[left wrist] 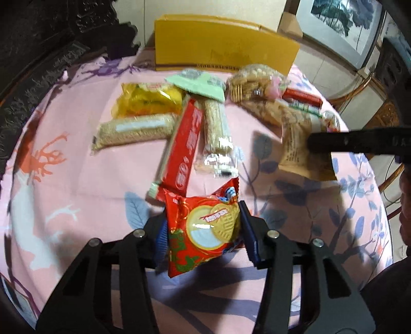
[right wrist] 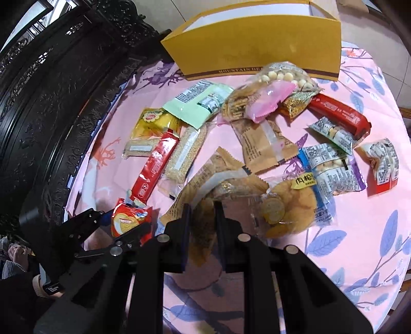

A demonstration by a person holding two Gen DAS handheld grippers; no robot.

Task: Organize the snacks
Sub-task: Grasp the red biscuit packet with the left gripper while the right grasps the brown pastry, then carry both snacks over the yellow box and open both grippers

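Observation:
My left gripper [left wrist: 203, 228] is shut on a red biscuit packet [left wrist: 205, 226] with a round cookie picture, held above the pink cloth; it also shows in the right wrist view [right wrist: 128, 218]. My right gripper [right wrist: 203, 213] is shut on a tan snack packet [right wrist: 205, 190], lifted over the table; in the left wrist view this packet [left wrist: 298, 149] hangs from a black finger [left wrist: 359, 141]. The open yellow box [right wrist: 257, 48] stands at the table's far edge. Several snack packets lie scattered before it: a long red bar [right wrist: 154, 167], sesame bars [right wrist: 185, 154], a green packet [right wrist: 197, 102].
A round table with a pink floral cloth [right wrist: 346, 218] holds everything. Dark carved furniture [right wrist: 51, 102] stands close on the left. More packets lie at right: a red bar [right wrist: 339, 113], a blue-edged cracker pack [right wrist: 331, 169], a bun pack [right wrist: 290, 203]. A framed picture [left wrist: 341, 23] leans behind.

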